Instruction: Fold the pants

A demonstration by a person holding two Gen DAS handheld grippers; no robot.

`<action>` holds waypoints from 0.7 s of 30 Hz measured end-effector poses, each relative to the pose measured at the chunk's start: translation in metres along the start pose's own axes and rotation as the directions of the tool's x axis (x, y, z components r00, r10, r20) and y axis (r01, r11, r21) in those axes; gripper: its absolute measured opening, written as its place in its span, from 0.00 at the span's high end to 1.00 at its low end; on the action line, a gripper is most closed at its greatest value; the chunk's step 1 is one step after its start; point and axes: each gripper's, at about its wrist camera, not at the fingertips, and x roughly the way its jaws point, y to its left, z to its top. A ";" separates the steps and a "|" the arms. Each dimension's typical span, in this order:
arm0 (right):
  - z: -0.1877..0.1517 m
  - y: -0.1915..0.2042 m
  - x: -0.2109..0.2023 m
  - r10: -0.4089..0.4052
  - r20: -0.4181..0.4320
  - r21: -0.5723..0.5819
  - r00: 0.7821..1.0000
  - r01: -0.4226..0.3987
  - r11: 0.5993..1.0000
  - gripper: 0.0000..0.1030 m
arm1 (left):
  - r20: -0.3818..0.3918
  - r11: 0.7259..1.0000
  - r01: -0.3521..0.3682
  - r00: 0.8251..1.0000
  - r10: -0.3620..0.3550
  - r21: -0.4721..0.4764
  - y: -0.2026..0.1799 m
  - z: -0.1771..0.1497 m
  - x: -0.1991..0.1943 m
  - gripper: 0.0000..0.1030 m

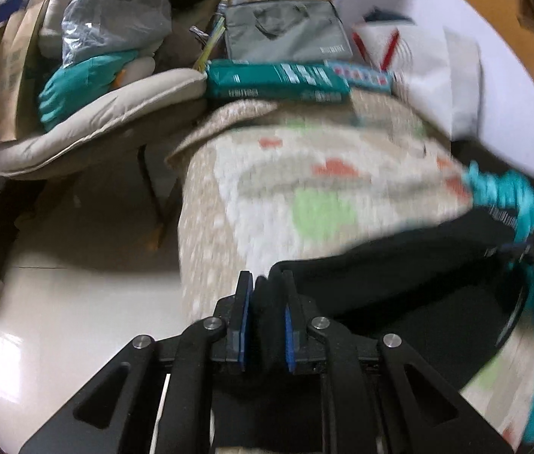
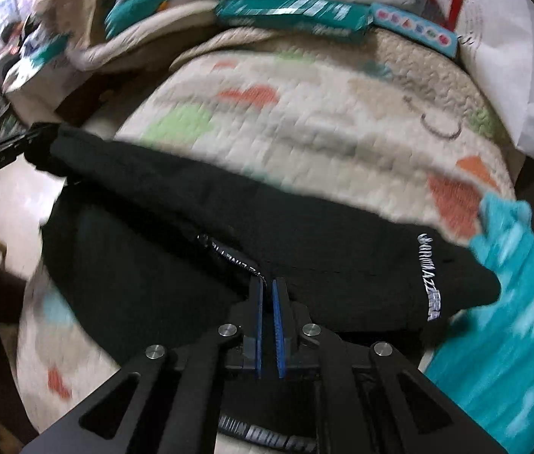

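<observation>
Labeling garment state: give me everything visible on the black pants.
The black pants are soft dark fabric with white lettering along one edge. They lie stretched and partly lifted across the patterned quilt, which they touch. The left claw is shut on a thick bunch of cloth at one end; the right claw pinches a thin edge. Turquoise cloth lies beside them. Motion blur hides finer detail.

Dim, perhaps indoor light — heavy motion blur

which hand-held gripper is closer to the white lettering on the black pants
Right. The right hand-held gripper pinches the black pants just left of the white lettering; the left hand-held gripper grips their far end.
</observation>
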 end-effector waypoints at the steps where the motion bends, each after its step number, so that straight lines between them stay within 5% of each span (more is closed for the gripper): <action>1: -0.010 0.005 0.002 0.002 -0.018 -0.008 1.000 -0.003 1.000 0.95 | -0.018 1.000 -0.007 1.000 0.007 0.014 -0.003 -0.013 -0.005 0.85; 7: -0.053 0.021 0.011 0.004 -0.119 -0.026 0.993 -0.008 1.000 0.99 | -0.099 0.999 -0.038 0.994 0.034 -0.034 0.006 -0.064 -0.025 0.82; 10: -0.063 0.030 0.013 0.000 -0.159 -0.053 0.987 -0.008 0.999 0.99 | -0.091 0.991 -0.037 0.996 0.025 -0.129 0.024 -0.072 -0.038 0.69; 13: -0.067 0.035 0.004 0.000 -0.142 -0.045 0.990 -0.007 0.999 0.98 | -0.050 0.965 -0.039 0.998 0.027 -0.259 0.048 -0.075 -0.054 0.69; 15: -0.068 0.034 -0.005 -0.003 -0.110 -0.021 0.994 0.001 1.000 0.94 | -0.022 0.929 -0.042 0.999 0.036 -0.367 0.067 -0.077 -0.061 0.65; 17: -0.067 0.030 -0.015 -0.006 -0.070 0.014 0.998 0.007 1.000 0.78 | -0.001 0.877 -0.010 1.000 0.011 -0.481 0.087 -0.081 -0.062 0.62; 19: -0.063 0.029 -0.023 -0.031 -0.033 0.030 0.999 0.032 0.999 0.46 | 0.012 0.816 0.034 0.999 -0.032 -0.577 0.101 -0.085 -0.058 0.62; 21: -0.051 0.036 -0.030 -0.030 0.009 0.024 1.000 0.030 0.999 0.45 | 0.032 0.753 0.070 0.997 -0.065 -0.654 0.111 -0.089 -0.054 0.62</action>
